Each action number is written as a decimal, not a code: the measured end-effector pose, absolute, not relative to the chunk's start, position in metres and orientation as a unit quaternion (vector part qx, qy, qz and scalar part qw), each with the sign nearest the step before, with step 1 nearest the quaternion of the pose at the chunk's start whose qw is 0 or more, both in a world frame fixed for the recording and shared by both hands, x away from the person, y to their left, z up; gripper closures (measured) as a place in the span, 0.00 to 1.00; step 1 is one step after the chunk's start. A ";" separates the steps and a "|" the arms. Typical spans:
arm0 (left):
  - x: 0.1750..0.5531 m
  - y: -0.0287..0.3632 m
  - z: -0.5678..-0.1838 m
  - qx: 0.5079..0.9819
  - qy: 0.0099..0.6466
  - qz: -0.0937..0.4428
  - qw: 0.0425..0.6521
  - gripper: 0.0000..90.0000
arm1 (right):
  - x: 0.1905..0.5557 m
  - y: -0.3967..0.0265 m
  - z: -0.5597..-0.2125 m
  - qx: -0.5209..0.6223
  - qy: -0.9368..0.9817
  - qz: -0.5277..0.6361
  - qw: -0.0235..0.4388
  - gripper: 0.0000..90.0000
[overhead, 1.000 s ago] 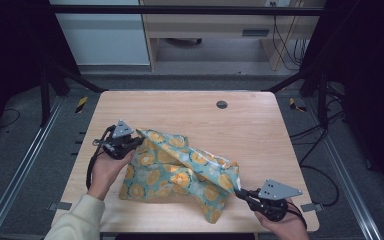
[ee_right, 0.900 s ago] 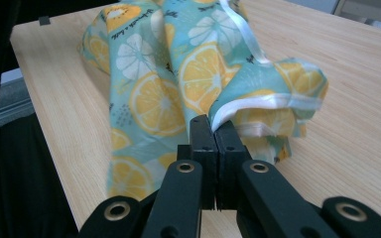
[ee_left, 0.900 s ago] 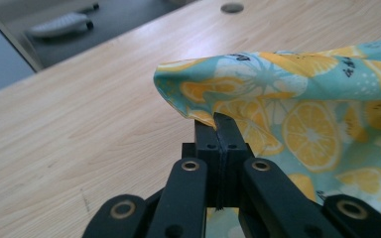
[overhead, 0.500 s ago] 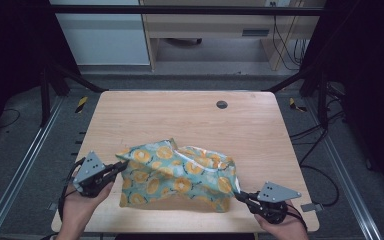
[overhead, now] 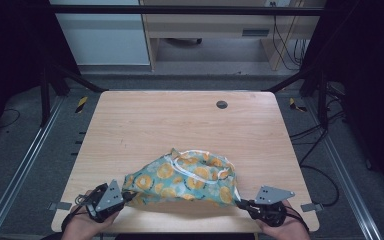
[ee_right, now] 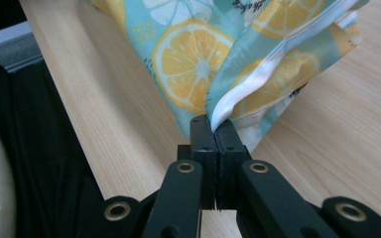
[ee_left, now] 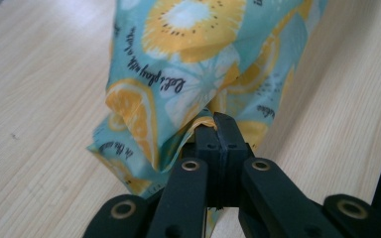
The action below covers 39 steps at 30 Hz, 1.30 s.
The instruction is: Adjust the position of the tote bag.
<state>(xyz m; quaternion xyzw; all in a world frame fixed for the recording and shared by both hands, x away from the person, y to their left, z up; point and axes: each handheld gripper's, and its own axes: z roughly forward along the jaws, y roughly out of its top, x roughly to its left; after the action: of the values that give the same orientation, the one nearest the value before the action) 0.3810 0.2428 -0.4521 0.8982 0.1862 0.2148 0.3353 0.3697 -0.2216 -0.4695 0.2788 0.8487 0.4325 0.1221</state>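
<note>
A teal cloth (overhead: 185, 179) printed with orange and lemon slices hangs stretched between my two grippers over the front of the wooden table (overhead: 180, 125). My left gripper (overhead: 124, 196) is shut on the cloth's left corner near the table's front left. In the left gripper view the jaws (ee_left: 218, 130) pinch a fold of the cloth (ee_left: 188, 64). My right gripper (overhead: 241, 202) is shut on the right corner near the front right. The right gripper view shows its jaws (ee_right: 213, 130) clamped on a white-hemmed edge of the cloth (ee_right: 213, 54).
A small dark round grommet (overhead: 222, 104) sits in the tabletop at the back right. Metal frame rails (overhead: 25, 160) run along both sides of the table. A desk and cables (overhead: 280, 35) stand beyond the far edge.
My left gripper has pulled its cloth corner from the middle left of the table down to the front left edge. The cloth now spans between both grippers. The right gripper has stayed put.
</note>
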 end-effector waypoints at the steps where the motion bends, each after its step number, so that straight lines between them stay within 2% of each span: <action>1: 0.381 0.240 -0.455 0.904 0.175 0.210 0.329 1.00 | 0.370 -0.221 -0.470 0.278 0.851 0.429 0.121 0.99; 6: 0.385 0.234 -0.466 0.919 0.166 0.209 0.291 1.00 | 0.371 -0.215 -0.476 0.271 0.868 0.401 0.112 0.99; 15: 0.409 0.230 -0.475 0.923 0.191 0.223 0.249 1.00 | 0.388 -0.206 -0.482 0.277 0.878 0.369 0.124 1.00; 39: 0.446 0.220 -0.484 0.917 0.214 0.232 0.242 1.00 | 0.409 -0.204 -0.484 0.300 0.874 0.357 0.135 1.00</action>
<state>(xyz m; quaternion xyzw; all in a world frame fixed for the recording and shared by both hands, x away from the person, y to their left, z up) 0.4458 0.2197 -0.4840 0.9174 0.2144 0.2321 0.2419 0.4095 -0.2039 -0.4840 0.3001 0.8741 0.3573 0.1350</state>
